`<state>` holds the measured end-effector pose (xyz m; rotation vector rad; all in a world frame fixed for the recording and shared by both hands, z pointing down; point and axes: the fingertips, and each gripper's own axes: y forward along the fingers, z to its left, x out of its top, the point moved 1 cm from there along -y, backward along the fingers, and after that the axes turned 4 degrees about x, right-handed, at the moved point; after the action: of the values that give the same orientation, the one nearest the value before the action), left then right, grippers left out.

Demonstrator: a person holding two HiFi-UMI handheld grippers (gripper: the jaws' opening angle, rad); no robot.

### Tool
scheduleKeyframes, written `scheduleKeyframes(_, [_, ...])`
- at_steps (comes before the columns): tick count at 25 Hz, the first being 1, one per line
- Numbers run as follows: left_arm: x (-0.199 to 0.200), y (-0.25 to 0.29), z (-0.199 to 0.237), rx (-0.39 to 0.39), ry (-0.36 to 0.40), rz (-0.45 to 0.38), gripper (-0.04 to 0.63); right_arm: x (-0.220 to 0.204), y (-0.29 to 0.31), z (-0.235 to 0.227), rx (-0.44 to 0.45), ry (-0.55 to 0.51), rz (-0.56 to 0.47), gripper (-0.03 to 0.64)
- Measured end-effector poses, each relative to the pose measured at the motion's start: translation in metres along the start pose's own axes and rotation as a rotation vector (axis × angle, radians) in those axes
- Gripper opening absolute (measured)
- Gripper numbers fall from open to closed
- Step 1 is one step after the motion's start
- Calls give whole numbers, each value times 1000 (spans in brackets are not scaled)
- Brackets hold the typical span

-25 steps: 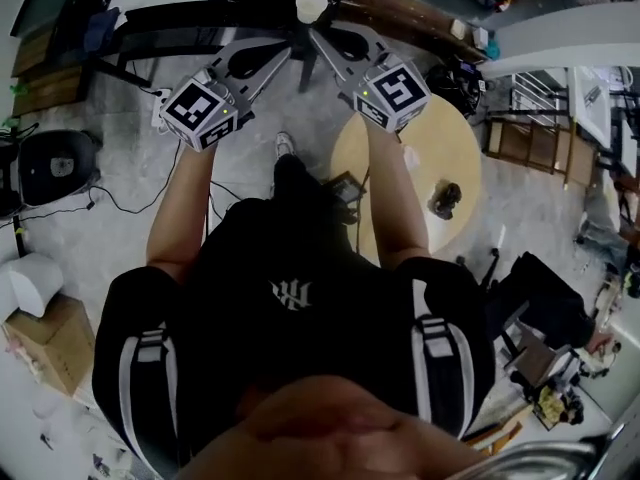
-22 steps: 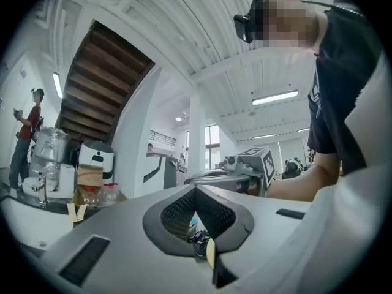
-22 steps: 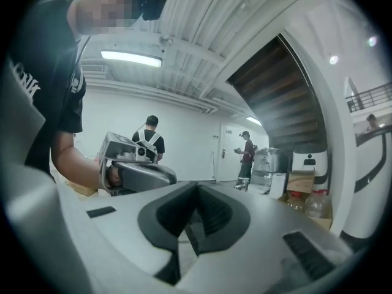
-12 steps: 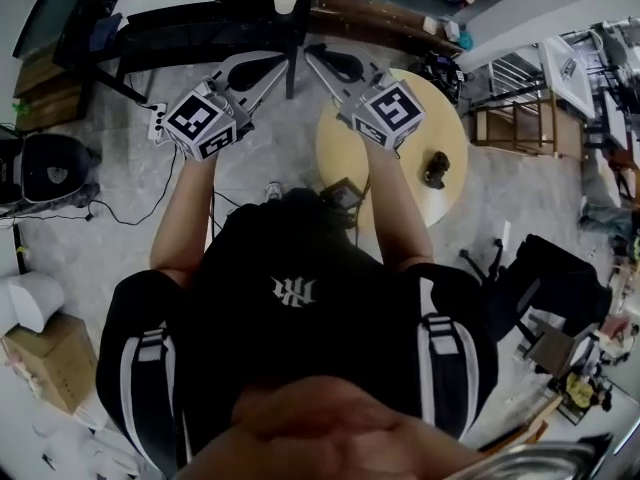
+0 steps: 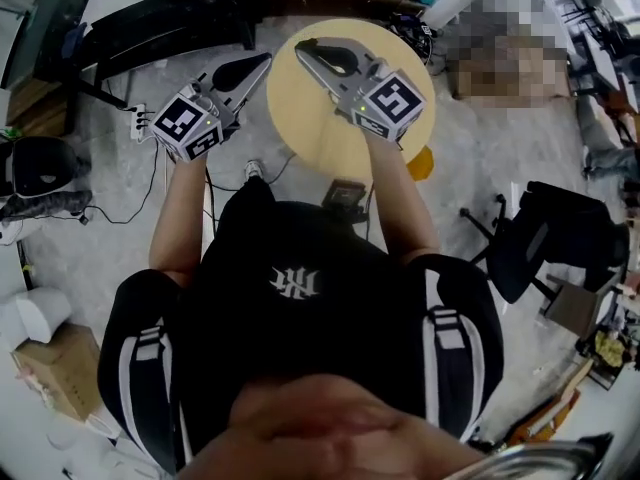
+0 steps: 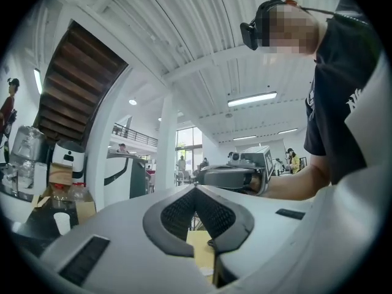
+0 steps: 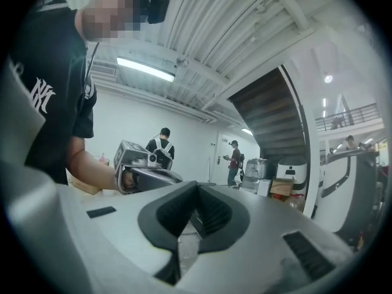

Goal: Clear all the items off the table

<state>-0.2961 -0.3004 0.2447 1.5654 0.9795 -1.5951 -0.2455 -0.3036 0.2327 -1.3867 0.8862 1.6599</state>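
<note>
Left hand-held gripper [image 5: 258,63] is hanging with jaws together, empty, over grey floor [image 5: 120,198] just beside round pale-wood table [image 5: 310,128] — right hand-held gripper [image 5: 305,48] is hovering above that table's top, jaws also pressed together, gripping nothing.

The person is wearing a black short-sleeved T-shirt [image 5: 300,328] that is carrying a small white logo [image 5: 296,284] and white stripes [image 5: 447,353] on the shoulders. The left gripper [image 5: 262,61] and the right gripper [image 5: 303,48] are showing grey shells, black ribbed pads [image 6: 180,213] and white cubes [image 5: 393,101] with black square markers.
</note>
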Motion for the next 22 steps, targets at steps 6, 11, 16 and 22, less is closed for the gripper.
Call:
scheduleKeyframes(6, [-9, 24, -132, -4, -11, -7, 12, -1, -126, 57, -25, 1, 0, 3])
scheduleKeyframes(11, [-15, 23, -221, -21, -22, 20, 12, 0, -198, 105, -28, 33, 0, 3])
scheduleKeyframes(16, [-13, 18, -273, -23, -29, 47, 12, 1, -247, 140, -47, 64, -7, 3])
scheduleKeyframes(22, [-11, -5, -302, -51, -34, 62, 12, 3, -273, 172, -89, 94, 0, 3])
